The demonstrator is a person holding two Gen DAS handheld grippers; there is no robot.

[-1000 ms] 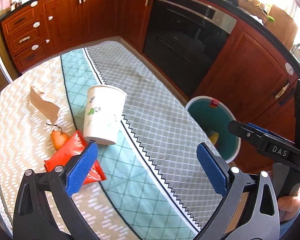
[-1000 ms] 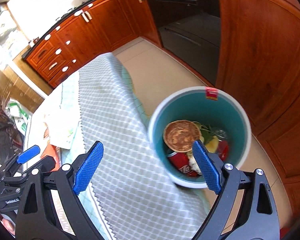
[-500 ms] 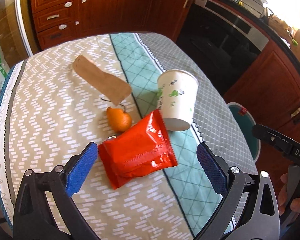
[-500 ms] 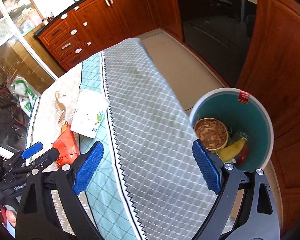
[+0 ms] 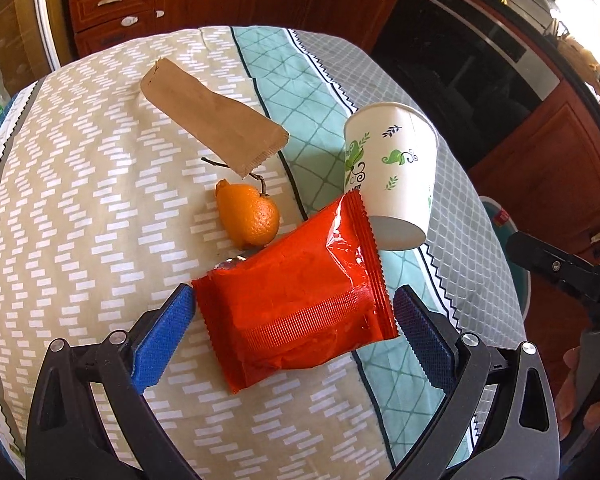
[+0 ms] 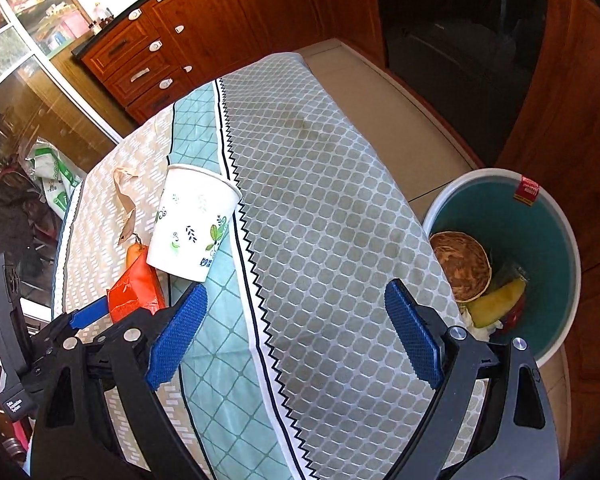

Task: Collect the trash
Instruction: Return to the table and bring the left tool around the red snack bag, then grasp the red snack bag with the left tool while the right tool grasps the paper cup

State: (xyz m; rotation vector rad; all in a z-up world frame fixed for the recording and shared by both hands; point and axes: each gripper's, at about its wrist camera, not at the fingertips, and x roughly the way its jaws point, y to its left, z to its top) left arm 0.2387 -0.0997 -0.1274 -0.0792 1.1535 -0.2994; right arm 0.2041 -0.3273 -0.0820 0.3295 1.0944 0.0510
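A red snack packet [image 5: 300, 300] lies on the table between the fingers of my open left gripper [image 5: 295, 332], which sits just above it. Beyond it are an orange [image 5: 249, 216], a brown paper wrapper [image 5: 211, 116] and a white paper cup [image 5: 392, 176] with green leaves, tilted against the packet. My right gripper [image 6: 295, 332] is open and empty over the grey part of the cloth. The cup [image 6: 191, 224], the packet [image 6: 135, 288] and the left gripper [image 6: 87, 316] show at the left of the right wrist view. The teal bin [image 6: 548, 216] holds trash on the floor at the right.
The tablecloth [image 6: 320, 184] covers the table and hangs over its edge toward the bin. Wooden cabinets [image 5: 556, 168] and a black oven [image 5: 460, 64] stand behind. The right gripper's handle [image 5: 572, 276] shows at the right of the left wrist view.
My left gripper has swung left from the cup and bin side and come down over the red packet. My right gripper has moved away from the bin, back over the table.
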